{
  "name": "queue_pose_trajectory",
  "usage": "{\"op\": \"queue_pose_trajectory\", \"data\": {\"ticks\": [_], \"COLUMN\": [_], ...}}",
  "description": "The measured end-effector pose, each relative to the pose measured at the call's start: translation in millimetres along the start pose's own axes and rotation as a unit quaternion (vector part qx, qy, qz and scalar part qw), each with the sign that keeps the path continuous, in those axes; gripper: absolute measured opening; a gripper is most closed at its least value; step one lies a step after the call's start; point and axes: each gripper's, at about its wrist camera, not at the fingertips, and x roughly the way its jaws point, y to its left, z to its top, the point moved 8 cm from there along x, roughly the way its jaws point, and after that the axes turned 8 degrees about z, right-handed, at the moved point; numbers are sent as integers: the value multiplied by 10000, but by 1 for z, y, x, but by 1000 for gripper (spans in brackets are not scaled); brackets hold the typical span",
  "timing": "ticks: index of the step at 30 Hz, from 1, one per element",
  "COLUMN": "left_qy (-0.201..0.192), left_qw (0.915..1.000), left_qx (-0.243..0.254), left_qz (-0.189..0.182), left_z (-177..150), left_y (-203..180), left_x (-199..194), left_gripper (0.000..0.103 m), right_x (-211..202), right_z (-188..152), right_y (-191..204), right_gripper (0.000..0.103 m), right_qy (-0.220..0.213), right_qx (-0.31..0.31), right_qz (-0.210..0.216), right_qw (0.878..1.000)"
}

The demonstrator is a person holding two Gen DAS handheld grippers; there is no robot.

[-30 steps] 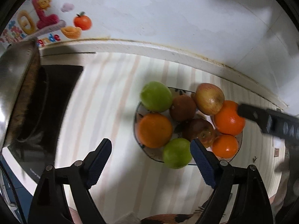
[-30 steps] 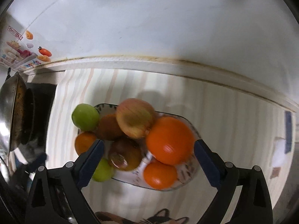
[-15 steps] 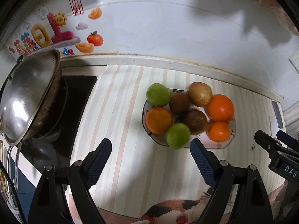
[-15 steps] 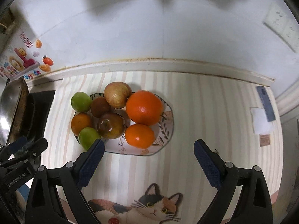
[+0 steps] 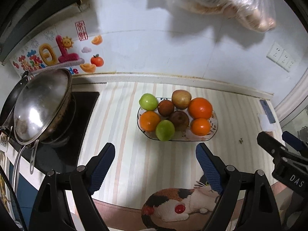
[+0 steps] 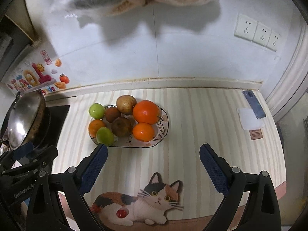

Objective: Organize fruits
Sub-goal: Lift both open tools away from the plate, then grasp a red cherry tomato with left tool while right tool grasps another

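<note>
Ceramic oval plate (image 6: 163,127) of fruit, long axis parallel to wall, both claws (image 5: 155,160) (image 6: 153,162) wide open, empty.

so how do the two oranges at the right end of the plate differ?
The big orange sits toward the wall, beside the yellowish apple; the small orange sits nearer the plate's front rim. The big orange is clearly larger; the small orange is lower and rounder-looking. Both are glossy orange, touching each other, and on the plate.
</note>
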Motion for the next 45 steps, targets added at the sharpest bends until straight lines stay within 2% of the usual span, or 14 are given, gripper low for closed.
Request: {"op": "queue_pose_trajectory", "data": {"ticks": [7, 11, 14, 15, 18, 20, 23, 25, 31, 34, 37, 42, 43, 45], "left_qy": [-122, 20, 469, 584, 1212, 1676, 2345, 2584, 3099, 3192, 3220, 3264, 3266, 3292], "left_qw": [9999, 10000, 9988, 9981, 9921, 9856, 9721, 9660, 9480, 9429, 9404, 9394, 9399, 9397], "left_qx": [-67, -2, 156, 194, 274, 190, 39, -114, -632, -832, -935, -818, -768, -687], "left_qz": [-102, -96, 7, 64, 184, 119, 46, -43, -355, -472, -572, -658, -639, -619], "left_z": [-3, -15, -39, -47, -82, -108, -147, -165, -201, -208, -211, -218, -221, -223], "left_y": [0, -1, 0, 1, 8, 13, 22, 26, 30, 30, 27, 14, 11, 5], "left_x": [-25, -20, 4, 11, 47, 71, 104, 116, 137, 140, 139, 148, 150, 157], "left_gripper": [86, 86, 86, 86, 86, 86, 86, 86, 82, 82, 82, 72, 65, 60], "right_x": [-36, -31, 1, 21, 63, 92, 121, 135, 160, 168, 170, 165, 164, 160], "right_z": [-5, -19, -50, -69, -115, -148, -181, -197, -228, -236, -240, -235, -234, -232], "right_y": [6, 2, 1, 3, 10, 19, 30, 36, 57, 64, 70, 61, 58, 53], "right_gripper": [98, 98, 98, 98, 95, 81, 70, 66, 54, 45, 33, 32, 32, 32], "right_qy": [-242, -31, 618, 982, 1746, 2209, 2640, 2805, 3041, 3100, 3007, 2938, 2927, 2877], "right_qx": [104, 225, 356, 450, 545, 552, 518, 440, 46, -153, -386, -215, -161, -76], "right_qz": [174, 336, 649, 886, 1180, 1331, 1460, 1468, 1483, 1427, 1353, 1268, 1261, 1241], "right_qw": [9995, 9992, 9953, 9902, 9760, 9646, 9520, 9475, 9410, 9399, 9433, 9472, 9477, 9496]}}
